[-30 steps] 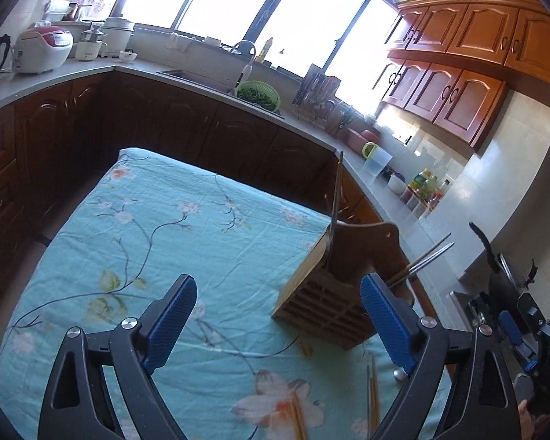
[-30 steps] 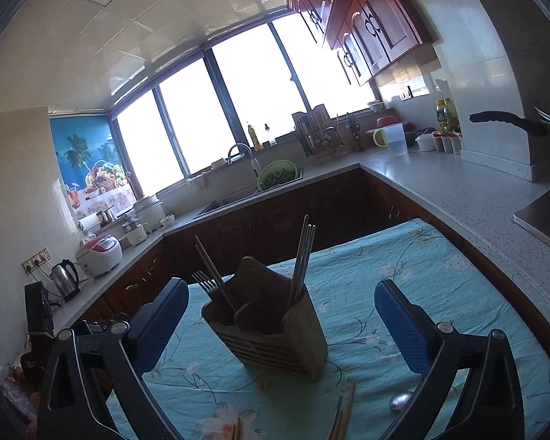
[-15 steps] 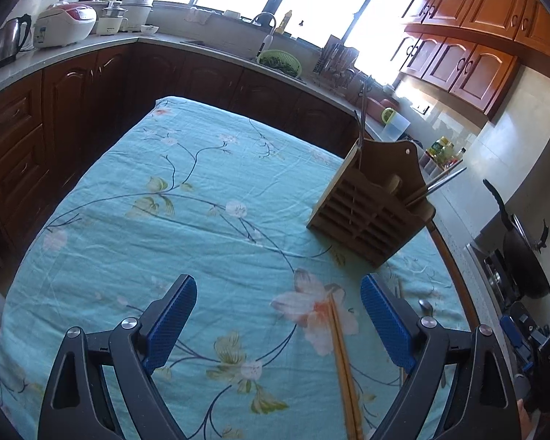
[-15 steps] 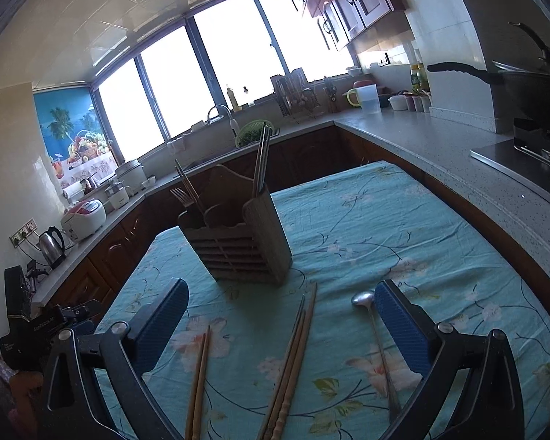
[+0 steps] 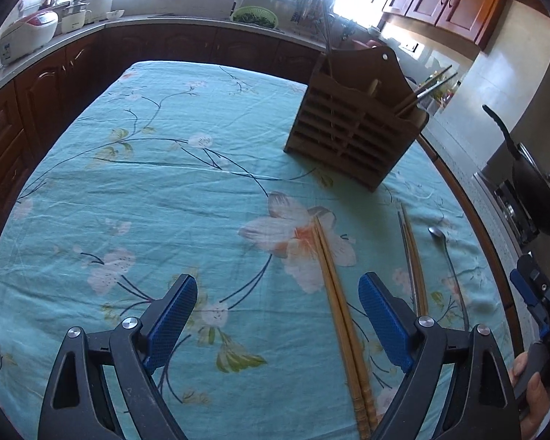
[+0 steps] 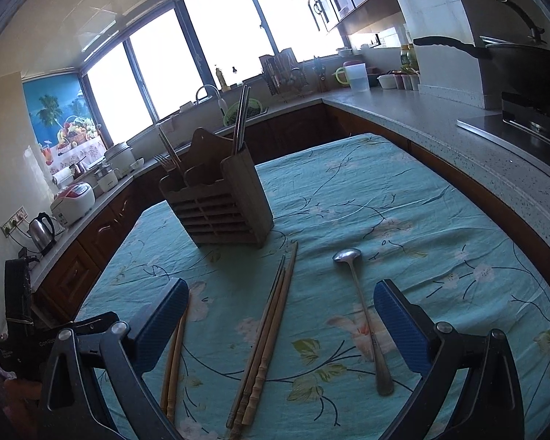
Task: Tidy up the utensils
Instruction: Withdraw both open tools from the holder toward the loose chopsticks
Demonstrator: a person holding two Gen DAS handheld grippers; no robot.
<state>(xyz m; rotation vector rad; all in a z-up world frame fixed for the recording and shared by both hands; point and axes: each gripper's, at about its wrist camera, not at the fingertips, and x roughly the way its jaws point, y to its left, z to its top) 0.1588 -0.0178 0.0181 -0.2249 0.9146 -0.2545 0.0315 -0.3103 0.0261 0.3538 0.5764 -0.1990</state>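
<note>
A wooden slatted utensil holder (image 5: 352, 128) (image 6: 220, 205) stands on the floral teal tablecloth (image 5: 172, 190) with chopsticks and a fork in it. On the cloth in front of it lie a pair of wooden chopsticks (image 5: 339, 304) (image 6: 174, 352), a second bundle of chopsticks (image 5: 412, 256) (image 6: 267, 333), and a metal spoon (image 5: 449, 260) (image 6: 363, 315). My left gripper (image 5: 277, 304) is open and empty above the cloth, the wooden pair between its fingers. My right gripper (image 6: 278, 315) is open and empty, with the chopstick bundle and spoon between its fingers.
Dark wood cabinets and a grey counter (image 6: 440, 124) wrap around the table. A wok (image 5: 535, 187) sits on the stove at the right. A rice cooker (image 5: 25, 33) and a kettle (image 6: 42, 227) stand on the left counter. A sink with a green colander (image 5: 255, 16) is at the back.
Both grippers have pulled back and tilted down from the holder. The loose chopsticks and spoon on the cloth have come into view close in front of the fingers.
</note>
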